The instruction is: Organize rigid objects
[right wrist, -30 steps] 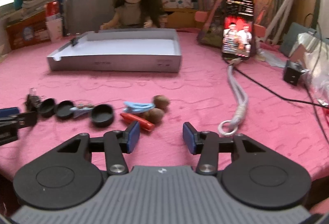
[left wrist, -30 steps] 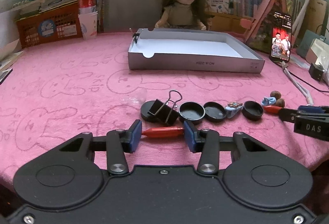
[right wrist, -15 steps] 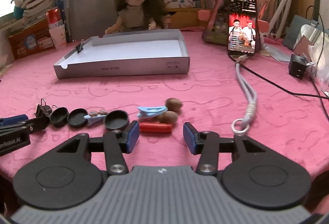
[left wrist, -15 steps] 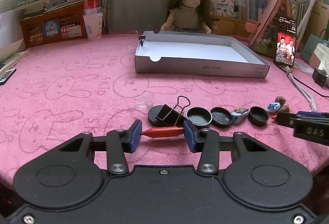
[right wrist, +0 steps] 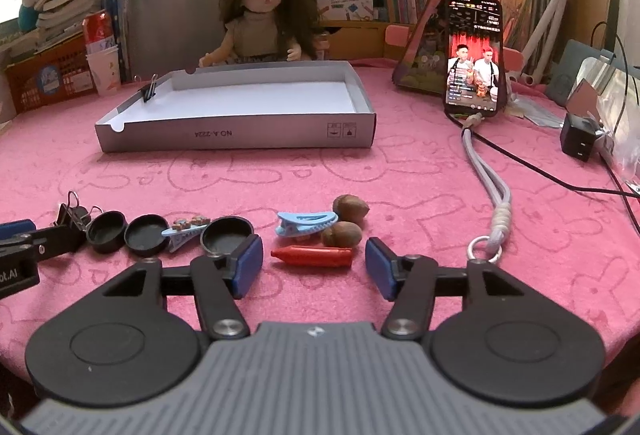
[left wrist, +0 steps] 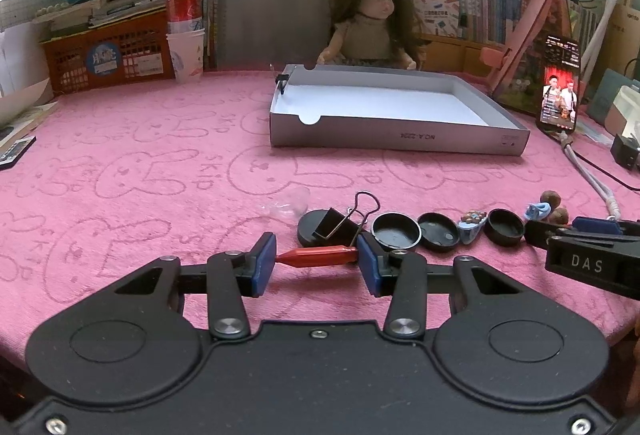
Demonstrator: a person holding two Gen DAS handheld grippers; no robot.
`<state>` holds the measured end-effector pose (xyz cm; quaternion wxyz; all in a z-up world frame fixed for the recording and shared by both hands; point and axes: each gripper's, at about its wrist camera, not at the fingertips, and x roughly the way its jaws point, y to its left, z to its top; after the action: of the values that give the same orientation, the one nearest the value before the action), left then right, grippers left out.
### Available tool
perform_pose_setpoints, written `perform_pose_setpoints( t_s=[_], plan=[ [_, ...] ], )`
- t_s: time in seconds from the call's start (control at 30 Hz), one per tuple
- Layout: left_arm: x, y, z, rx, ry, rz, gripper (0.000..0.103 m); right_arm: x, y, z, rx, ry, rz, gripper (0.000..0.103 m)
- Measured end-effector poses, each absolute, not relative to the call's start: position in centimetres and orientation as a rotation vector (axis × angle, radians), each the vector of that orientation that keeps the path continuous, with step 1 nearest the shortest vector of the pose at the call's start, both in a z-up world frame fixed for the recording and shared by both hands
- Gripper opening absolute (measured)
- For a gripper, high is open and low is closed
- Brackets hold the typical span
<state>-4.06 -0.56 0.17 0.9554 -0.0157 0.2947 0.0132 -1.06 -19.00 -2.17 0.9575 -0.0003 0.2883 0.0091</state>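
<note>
My left gripper [left wrist: 316,261] is shut on a red crayon [left wrist: 318,257], gripped end to end just above the pink cloth. Beyond it lie a black binder clip [left wrist: 340,225] and a row of black caps [left wrist: 396,231]. A second red crayon [right wrist: 312,256] lies on the cloth between the blue pads of my right gripper [right wrist: 314,267], whose jaws are closing; a gap still shows at each end of it. Two nuts [right wrist: 350,209] and a blue hair clip [right wrist: 306,222] sit just behind it. The grey box tray [right wrist: 236,133] stands farther back, holding one binder clip [right wrist: 149,91].
A decorated hair clip [right wrist: 186,229] lies among the caps. A phone [right wrist: 474,55] with a lanyard [right wrist: 486,171] stands at the right, a black charger [right wrist: 578,139] beyond it. A doll [right wrist: 260,23], books, an orange basket [left wrist: 108,55] and a can line the back.
The right gripper has shifted left so the second red crayon now lies between its pads rather than off to their left. The left gripper keeps its hold on the first crayon.
</note>
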Motion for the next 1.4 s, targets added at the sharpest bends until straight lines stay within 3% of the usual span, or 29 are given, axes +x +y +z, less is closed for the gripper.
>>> perform_pose_setpoints(
  t_s=[0.03, 0.07, 0.63, 1.4],
  plan=[
    [-4.0, -0.5, 0.2, -0.033, 0.598, 0.026, 0.042, -1.1, -19.0, -2.2, 0.0, 0.584, 0.023, 0.051],
    [-4.0, -0.5, 0.2, -0.033, 0.596, 0.027, 0.042, -1.1, -19.0, -2.1, 0.001, 0.583, 0.026, 0.049],
    [-2.3, -0.2, 3.3, -0.052, 0.528, 0.015, 0.042, -0.6, -21.0, 0.7, 0.052, 0.535, 0.107, 0.049],
    [8.8, -1.1, 6.3, -0.048, 0.531, -0.014, 0.042, 8.9, -21.9, 2.5, 0.118, 0.547, 0.141, 0.049]
  ],
)
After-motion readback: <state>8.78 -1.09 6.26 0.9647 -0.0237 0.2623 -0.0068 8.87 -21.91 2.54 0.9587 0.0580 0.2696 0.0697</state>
